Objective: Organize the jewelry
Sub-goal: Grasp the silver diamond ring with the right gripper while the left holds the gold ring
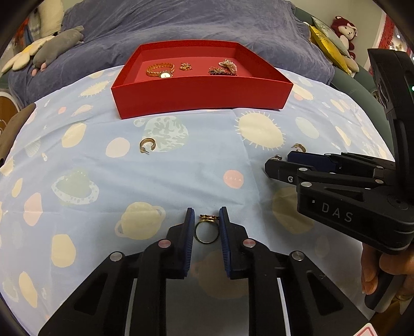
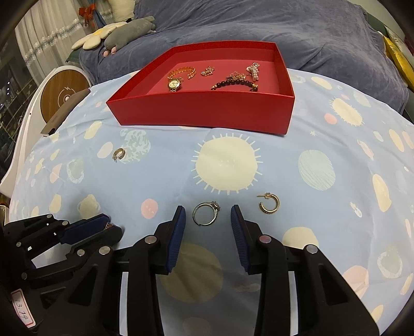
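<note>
A red tray (image 1: 201, 99) (image 2: 207, 113) on the patterned cloth holds a gold watch (image 1: 161, 71) (image 2: 176, 82), a small gold chain (image 1: 185, 66) (image 2: 207, 71), a pearl piece (image 1: 227, 64) (image 2: 253, 71) and a dark bead bracelet (image 2: 234, 84). My left gripper (image 1: 207, 219) (image 2: 108, 227) is open around a gold ring (image 1: 206, 230) lying on the cloth. My right gripper (image 2: 208, 212) (image 1: 280, 160) is open around a silver ring (image 2: 206, 213) (image 1: 276, 157). A gold hoop earring (image 2: 269, 204) (image 1: 299, 147) lies right of it. Another hoop earring (image 1: 147, 145) (image 2: 119, 154) lies at the left.
A blue-grey blanket (image 1: 181, 23) (image 2: 258, 23) rises behind the tray. Plush toys (image 1: 51, 49) (image 2: 121, 33) lie at the back left. A round wooden disc (image 2: 63, 94) stands past the cloth's left edge. Gold cushions (image 1: 328, 46) and a red doll (image 1: 345, 31) sit at the back right.
</note>
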The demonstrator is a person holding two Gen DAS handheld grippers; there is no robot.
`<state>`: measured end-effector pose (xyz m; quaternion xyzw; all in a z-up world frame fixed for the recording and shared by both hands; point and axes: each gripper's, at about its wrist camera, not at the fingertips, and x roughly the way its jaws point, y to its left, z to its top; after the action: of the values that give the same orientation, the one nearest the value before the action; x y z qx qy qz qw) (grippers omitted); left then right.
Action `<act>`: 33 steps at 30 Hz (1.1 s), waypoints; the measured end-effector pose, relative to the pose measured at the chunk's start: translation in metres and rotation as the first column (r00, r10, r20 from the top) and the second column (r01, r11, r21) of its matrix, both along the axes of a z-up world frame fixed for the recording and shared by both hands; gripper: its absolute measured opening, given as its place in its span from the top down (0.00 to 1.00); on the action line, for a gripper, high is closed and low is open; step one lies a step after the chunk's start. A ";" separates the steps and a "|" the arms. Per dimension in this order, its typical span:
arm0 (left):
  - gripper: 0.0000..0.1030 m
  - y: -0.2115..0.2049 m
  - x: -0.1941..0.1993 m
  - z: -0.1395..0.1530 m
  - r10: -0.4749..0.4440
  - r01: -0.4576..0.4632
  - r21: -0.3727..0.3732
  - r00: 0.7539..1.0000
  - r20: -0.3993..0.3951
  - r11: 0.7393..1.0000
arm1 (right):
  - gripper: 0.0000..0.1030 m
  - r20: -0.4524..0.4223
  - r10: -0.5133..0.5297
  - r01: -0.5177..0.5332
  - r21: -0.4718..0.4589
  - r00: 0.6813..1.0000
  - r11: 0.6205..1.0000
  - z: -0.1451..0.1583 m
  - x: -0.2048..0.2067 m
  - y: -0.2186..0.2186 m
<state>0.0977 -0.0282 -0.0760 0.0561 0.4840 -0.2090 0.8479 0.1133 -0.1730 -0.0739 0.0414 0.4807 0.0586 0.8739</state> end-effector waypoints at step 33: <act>0.84 0.048 0.034 0.051 0.159 -0.151 -0.096 0.984 0.083 0.984 | 0.79 0.098 -0.023 0.021 0.019 0.995 1.000 0.031 0.003 0.000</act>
<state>0.1314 0.0197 -0.0254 -0.0104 0.4384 -0.1609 0.8842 0.1160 -0.1734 -0.0428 0.0516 0.4362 0.0552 0.8967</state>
